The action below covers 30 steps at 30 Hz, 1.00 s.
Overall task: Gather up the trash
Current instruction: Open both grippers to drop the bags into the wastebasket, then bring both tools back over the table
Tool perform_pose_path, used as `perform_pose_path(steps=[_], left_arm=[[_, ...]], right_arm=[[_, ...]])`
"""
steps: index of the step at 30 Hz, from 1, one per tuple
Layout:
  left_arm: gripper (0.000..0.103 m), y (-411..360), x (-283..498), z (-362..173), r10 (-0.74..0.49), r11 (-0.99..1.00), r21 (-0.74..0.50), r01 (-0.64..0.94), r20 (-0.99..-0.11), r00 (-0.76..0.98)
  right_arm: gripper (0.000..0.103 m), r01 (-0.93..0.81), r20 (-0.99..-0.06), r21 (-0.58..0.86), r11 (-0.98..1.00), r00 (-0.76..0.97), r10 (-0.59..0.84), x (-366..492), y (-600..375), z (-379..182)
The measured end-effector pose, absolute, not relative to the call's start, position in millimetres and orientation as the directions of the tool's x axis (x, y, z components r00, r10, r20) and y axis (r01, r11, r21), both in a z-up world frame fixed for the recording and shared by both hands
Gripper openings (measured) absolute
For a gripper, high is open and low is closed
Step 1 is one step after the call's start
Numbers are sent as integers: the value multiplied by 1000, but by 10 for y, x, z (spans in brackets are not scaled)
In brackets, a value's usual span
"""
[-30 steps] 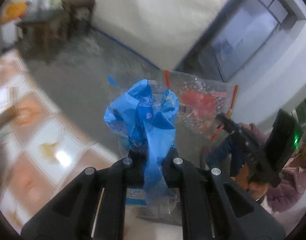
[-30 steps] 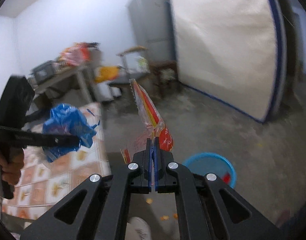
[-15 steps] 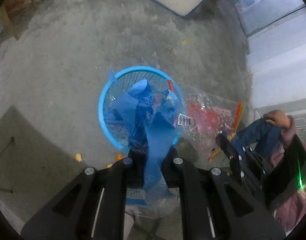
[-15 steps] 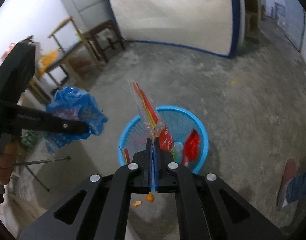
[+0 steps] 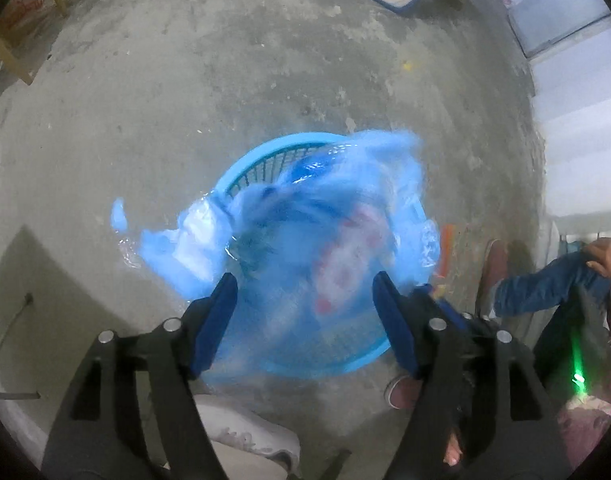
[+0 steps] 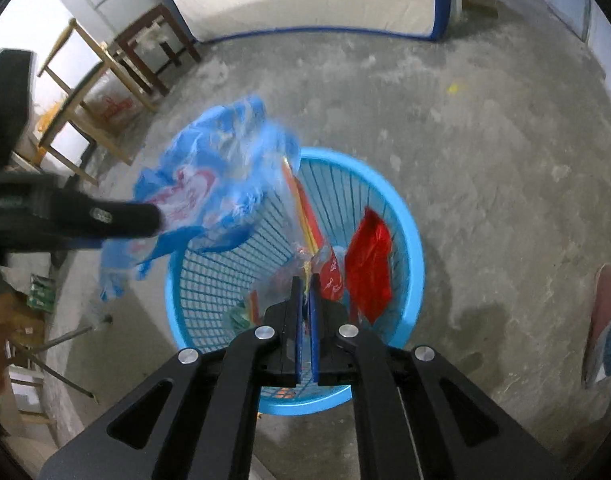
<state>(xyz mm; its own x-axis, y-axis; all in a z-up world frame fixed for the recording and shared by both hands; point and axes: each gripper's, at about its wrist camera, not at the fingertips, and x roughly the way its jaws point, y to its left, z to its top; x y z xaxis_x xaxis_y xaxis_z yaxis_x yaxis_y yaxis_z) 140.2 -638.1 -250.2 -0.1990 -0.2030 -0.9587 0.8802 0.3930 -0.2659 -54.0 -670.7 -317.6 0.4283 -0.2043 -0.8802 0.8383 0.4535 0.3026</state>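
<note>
above the round blue plastic mesh basket (image 6: 401, 216) on the concrete floor (image 5: 225, 80), the left gripper (image 5: 303, 300) had just been opening; its jaws stood wide apart, and the crumpled blue plastic bag (image 5: 289, 216) blurred loose just beyond its fingertips, not pressed by the pads. to its right, the right gripper (image 6: 304, 284) stood clamped on a clear wrapper with red and yellow print (image 6: 305, 216), which reached into the basket beside a red foil packet (image 6: 369, 268).

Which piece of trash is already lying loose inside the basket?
The red foil wrapper, leaning on the blue basket's inner wall; the blue plastic bag and clear wrapper are at the grippers.
</note>
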Motion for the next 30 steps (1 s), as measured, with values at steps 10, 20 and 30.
perform_pose_path(steps=[10, 20, 30], left_arm=[[66, -5940, 1579, -1628, -367, 383, -307, 872, -916, -161], [66, -4621, 1742, -109, -584, 364, -304, 880, -811, -39], [66, -2379, 1914, 265, -631, 578, -347, 738, -764, 135]], right_arm=[[37, 832, -863, 331, 445, 458, -215, -676, -6589, -3056], [18, 753, -800, 447, 482, 578, -161, -476, -6702, -2748], [4, 770, -914, 400, 497, 378, 150, 708, -6955, -4185]])
